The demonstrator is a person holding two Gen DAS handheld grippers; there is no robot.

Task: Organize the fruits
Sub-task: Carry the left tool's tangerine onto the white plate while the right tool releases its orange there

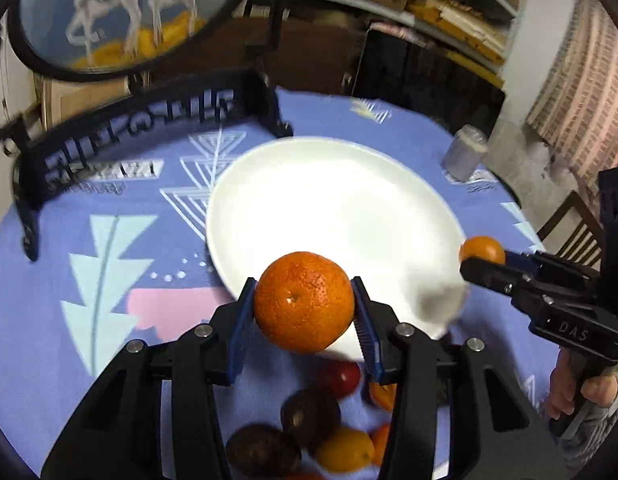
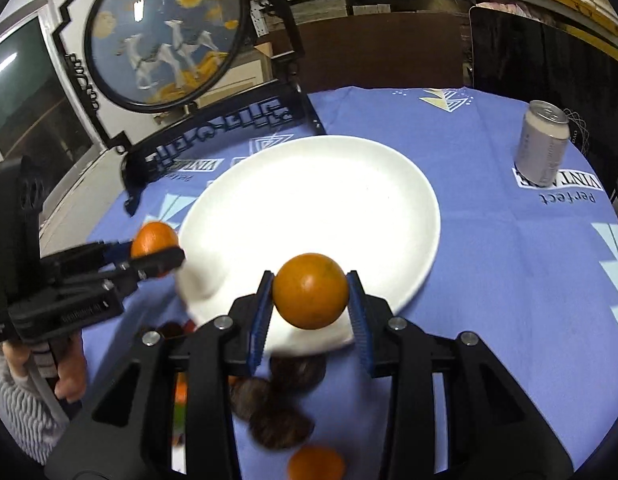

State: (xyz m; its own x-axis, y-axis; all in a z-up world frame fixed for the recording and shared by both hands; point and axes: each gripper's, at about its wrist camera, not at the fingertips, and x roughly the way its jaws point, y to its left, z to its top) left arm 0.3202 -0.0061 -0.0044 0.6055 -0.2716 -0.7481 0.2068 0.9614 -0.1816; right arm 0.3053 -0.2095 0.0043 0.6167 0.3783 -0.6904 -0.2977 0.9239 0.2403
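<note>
Basically both grippers are loaded. Left gripper (image 1: 305, 304) is clamped on an orange (image 1: 304, 301), pads on opposite sides at its widest part, stem dimple facing the camera. Right gripper (image 2: 311, 296) is clenched on a smaller orange (image 2: 311, 290), same grip across the middle. Both fruits hang in the air over the near rim of the plate (image 1: 349, 184).

Handling, my read: light, round, firm but slightly yielding rind, pebbled skin, so the ribbed pads should hold well. Main risk is rolling once let go; the plate looks shallow. Grip at the widest part is the right spot, squeezing harder would only bruise.

Near, under the grippers: loose pile on the cloth (image 2: 509, 260) — dark brown fruits (image 1: 311, 416), a red one (image 1: 341, 376), a yellow one (image 1: 345, 450), more orange pieces. All are close together, so the next pick will be crowded.

Middle: plate is bare, nothing blocks a drop. The two grippers sit near each other at the same rim; they could clash if both go for the centre.

Far: a can (image 2: 543, 144) stands well right of the plate, a black stand (image 2: 213, 136) with round picture is behind it. Neither is in the way.
</note>
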